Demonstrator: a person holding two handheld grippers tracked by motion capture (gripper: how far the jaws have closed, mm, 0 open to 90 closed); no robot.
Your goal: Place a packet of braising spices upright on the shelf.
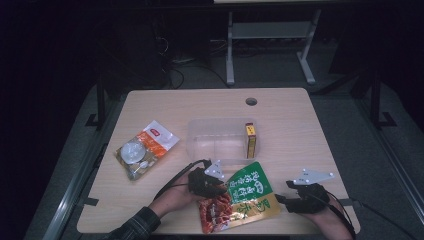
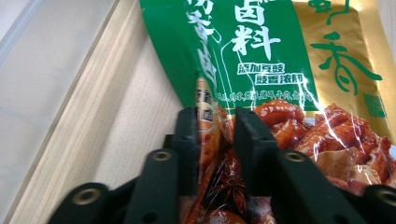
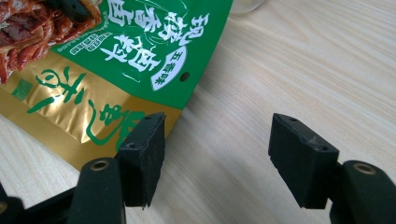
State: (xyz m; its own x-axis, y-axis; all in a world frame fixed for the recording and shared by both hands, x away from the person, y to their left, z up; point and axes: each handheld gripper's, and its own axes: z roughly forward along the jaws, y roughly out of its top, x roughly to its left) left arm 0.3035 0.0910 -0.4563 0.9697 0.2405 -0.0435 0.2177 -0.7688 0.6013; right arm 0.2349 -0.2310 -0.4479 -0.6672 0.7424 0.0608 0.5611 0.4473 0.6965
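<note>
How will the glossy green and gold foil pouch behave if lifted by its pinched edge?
The green and gold foil pouch will probably sag: its film already creases between the left gripper pads. Its shiny surface may slip. It looks flat, so probably light.

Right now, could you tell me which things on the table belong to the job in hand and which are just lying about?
In the job:
- green and gold sauce pouch
- left gripper, pinching the pouch's edge
- right gripper, open beside it

Lying about:
- clear plastic box
- yellow packet inside it
- orange and white bag
</note>
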